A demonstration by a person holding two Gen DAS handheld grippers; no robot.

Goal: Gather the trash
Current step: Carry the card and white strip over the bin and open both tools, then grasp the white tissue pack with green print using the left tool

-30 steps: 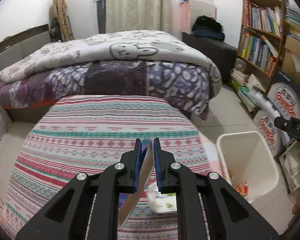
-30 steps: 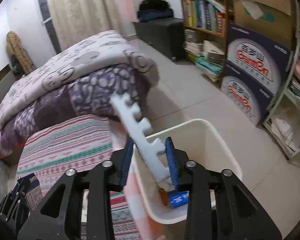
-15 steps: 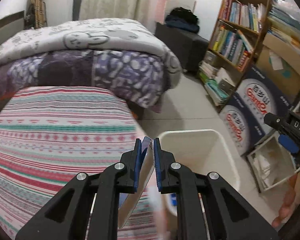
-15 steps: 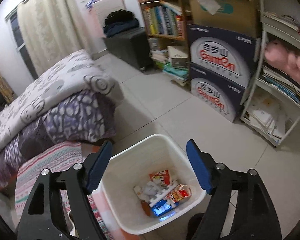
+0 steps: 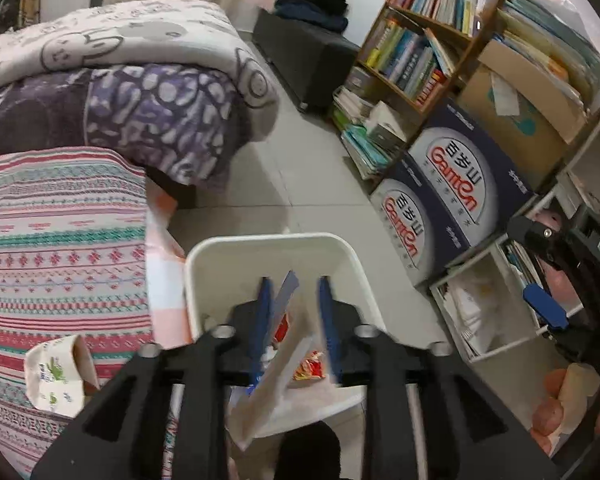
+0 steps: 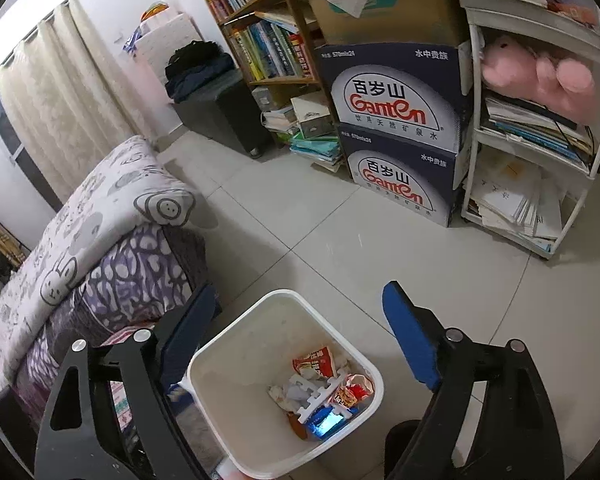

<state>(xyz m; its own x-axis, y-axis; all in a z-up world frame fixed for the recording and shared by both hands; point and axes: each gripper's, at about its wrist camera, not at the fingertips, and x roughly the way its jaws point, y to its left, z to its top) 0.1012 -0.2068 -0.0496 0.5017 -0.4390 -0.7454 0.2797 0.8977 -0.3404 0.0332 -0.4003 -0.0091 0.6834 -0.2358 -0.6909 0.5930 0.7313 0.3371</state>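
Left tool [image 5: 292, 308] opening over bin [image 5: 272, 242].

White plastic bin [image 6: 236, 364], upright on the floor, holding snack wrappers [image 6: 316, 362], a white notched foam strip [image 6: 320, 396] and a blue packet [image 6: 326, 424]. Flat card [image 5: 278, 364], tilted, above the bin. Tissue pack [image 5: 54, 376] on the striped cloth.

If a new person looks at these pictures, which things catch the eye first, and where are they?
First the white bin on the tiled floor beside the bed, with bright wrappers at its bottom. Just above it the left gripper is opening, a flat card slipping between its pads. Behind, two dark blue water cartons are stacked by the bookshelf.
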